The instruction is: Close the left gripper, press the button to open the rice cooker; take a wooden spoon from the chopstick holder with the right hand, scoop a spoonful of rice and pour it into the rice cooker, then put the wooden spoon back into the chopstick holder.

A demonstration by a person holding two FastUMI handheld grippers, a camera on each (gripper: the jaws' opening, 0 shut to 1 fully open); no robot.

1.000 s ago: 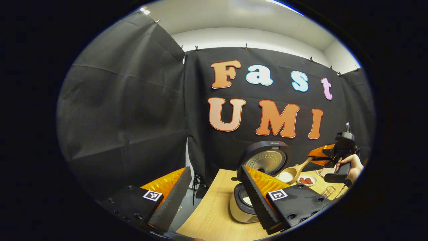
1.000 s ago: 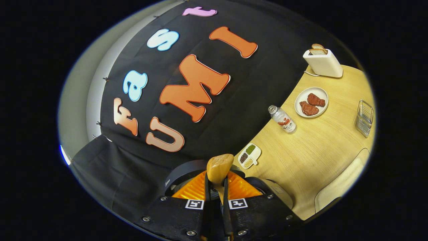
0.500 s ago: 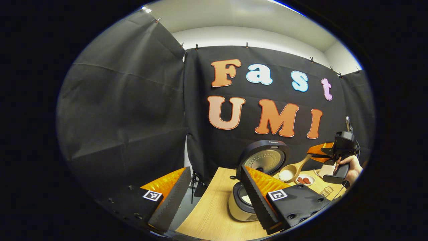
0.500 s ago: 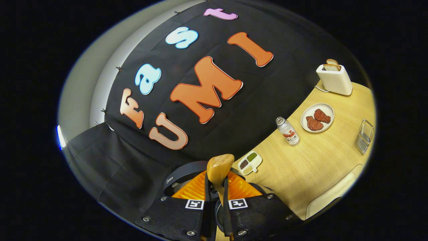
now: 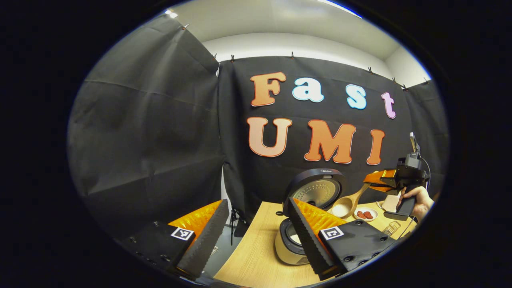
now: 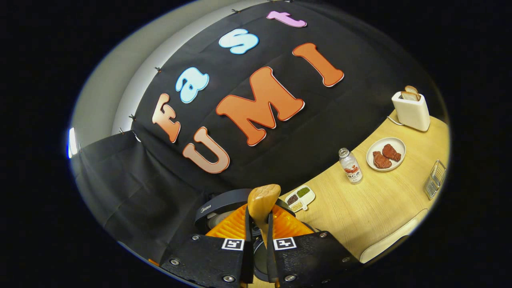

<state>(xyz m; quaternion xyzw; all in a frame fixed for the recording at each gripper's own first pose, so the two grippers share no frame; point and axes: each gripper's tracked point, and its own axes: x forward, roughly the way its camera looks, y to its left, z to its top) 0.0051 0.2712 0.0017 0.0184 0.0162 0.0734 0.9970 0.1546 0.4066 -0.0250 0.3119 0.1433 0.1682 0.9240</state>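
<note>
Even overhead light, sharp focus throughout, strong fisheye bending at the edges

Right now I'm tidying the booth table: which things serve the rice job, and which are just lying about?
Job: black-lidded rice cooker, open; wooden spoon holding rice, in right gripper; wire chopstick holder.

Lying about: white toaster, plate of meat, small bottle, compartment dish.

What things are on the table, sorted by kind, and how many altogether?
Appliances: 2, cooker and toaster
Dishes: 2, plate and tray
Bottles: 1
Wire holders: 1
Total: 6
</note>
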